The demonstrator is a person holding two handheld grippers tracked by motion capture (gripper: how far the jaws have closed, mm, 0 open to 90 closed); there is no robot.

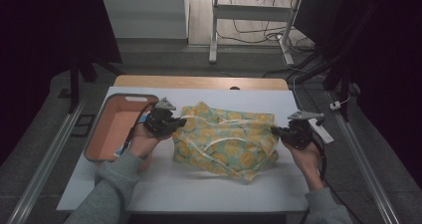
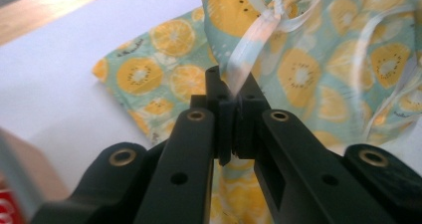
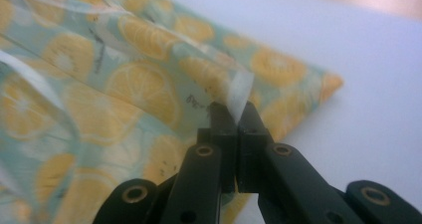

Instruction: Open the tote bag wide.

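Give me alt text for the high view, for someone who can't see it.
Two hand-held grippers, left and right, pinch opposite edges of a citrus-print cloth spread on a white table. An orange bin sits at the table's left, beside the left hand.

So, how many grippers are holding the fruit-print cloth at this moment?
2. The left gripper pinches a white strap at the fruit-print cloth's left edge; the right gripper pinches the white trim at its right edge.
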